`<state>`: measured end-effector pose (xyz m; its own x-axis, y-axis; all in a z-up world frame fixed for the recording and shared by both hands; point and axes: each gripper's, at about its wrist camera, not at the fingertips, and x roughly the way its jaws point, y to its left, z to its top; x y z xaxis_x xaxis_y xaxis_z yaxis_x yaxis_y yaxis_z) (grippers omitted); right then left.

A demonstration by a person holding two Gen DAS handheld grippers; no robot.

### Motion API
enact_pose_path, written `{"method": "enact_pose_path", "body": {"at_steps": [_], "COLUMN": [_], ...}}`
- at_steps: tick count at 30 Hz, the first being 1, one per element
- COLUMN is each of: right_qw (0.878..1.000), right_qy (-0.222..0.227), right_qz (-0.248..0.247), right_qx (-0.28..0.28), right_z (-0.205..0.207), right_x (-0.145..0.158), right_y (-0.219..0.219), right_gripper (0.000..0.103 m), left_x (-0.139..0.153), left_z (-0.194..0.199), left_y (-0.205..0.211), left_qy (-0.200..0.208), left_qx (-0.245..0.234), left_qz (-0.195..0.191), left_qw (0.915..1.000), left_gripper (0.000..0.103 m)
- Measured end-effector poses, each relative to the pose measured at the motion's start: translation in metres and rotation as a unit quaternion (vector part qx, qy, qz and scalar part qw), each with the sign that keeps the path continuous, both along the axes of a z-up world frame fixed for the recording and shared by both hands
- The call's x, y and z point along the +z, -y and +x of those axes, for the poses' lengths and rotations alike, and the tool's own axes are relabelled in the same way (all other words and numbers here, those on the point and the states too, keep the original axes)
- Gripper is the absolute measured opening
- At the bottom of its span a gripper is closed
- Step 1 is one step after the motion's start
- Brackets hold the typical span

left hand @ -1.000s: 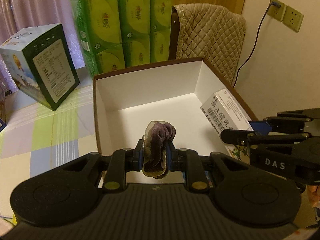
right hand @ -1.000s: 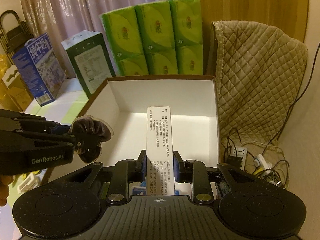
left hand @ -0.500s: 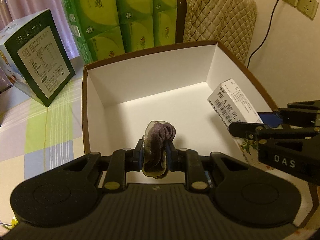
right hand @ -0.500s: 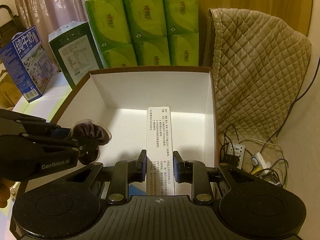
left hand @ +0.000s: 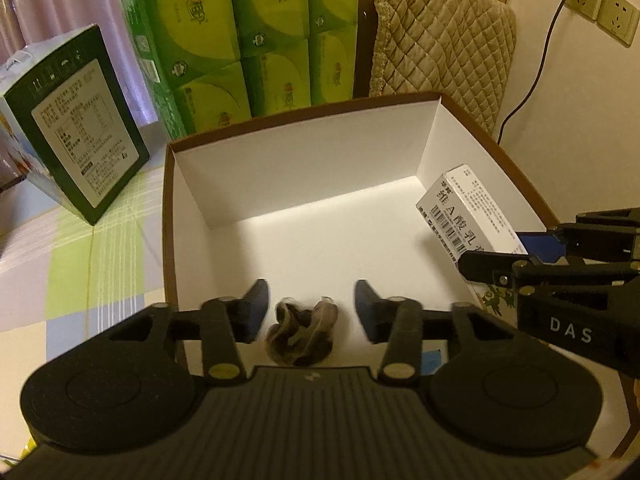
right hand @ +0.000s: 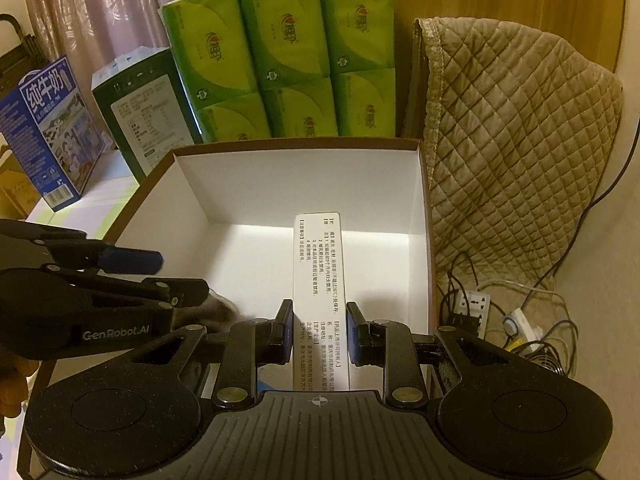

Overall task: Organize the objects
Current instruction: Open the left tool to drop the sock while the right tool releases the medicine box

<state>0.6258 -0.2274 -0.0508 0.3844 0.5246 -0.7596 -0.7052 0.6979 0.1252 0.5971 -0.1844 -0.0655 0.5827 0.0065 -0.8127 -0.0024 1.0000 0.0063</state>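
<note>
A brown-rimmed cardboard box (left hand: 304, 168) with white inside walls lies open below both grippers. My left gripper (left hand: 308, 308) is open over its near part, and a purple-brown scrunchie (left hand: 302, 332) lies loose and blurred between the spread fingers. My right gripper (right hand: 318, 330) is shut on a long white medicine carton (right hand: 318, 280) with printed text, held above the box (right hand: 296, 184) on its right side. That carton (left hand: 468, 216) shows in the left wrist view too, with the right gripper (left hand: 512, 256) clamped on it. The left gripper (right hand: 172, 276) appears at the left of the right wrist view.
Green tissue packs (right hand: 280, 52) are stacked behind the box. A dark green carton (left hand: 76, 144) and a blue milk carton (right hand: 44, 132) stand to the left on a checked cloth (left hand: 80, 264). A quilted cover (right hand: 512, 152) hangs on the right, above a power strip and cables (right hand: 500, 312).
My left gripper has opened and let go of the scrunchie, which has dropped between the fingers. Both grippers have come lower and closer over the box. The right gripper still holds the carton.
</note>
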Motion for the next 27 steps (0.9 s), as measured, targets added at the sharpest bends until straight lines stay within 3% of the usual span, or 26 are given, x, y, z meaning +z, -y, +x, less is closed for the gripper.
{"method": "enact_pose_path", "body": {"at_steps": [20,23,25,27], "right_qw": [1.000,0.999,0.999,0.999], "right_qy": [0.014,0.017,0.022,0.028], "right_qz": [0.022,0.029,0.032,0.038], "right_qx": [-0.009,-0.005,-0.007,-0.010], "right_z": [0.004,0.000,-0.004,-0.009], "right_x": [0.005,0.010,0.015,0.019], "right_y": [-0.004,-0.003,-0.001,0.002], "right_gripper": [0.023,0.030,0.046,0.054], "left_x": [0.016,0.021,0.024,0.027], "left_z": [-0.011,-0.016,-0.019,-0.023], "left_y": [-0.015,-0.017,-0.019,-0.019], "left_qy": [0.023,0.029,0.032,0.035], "left_qx": [0.024,0.028,0.029,0.029], "left_qz": [-0.007,-0.014,-0.017,-0.018], "left_qw": [0.9994,0.9991,0.9989,0.9988], "left_gripper": [0.066,0.071,0.073,0.075]}}
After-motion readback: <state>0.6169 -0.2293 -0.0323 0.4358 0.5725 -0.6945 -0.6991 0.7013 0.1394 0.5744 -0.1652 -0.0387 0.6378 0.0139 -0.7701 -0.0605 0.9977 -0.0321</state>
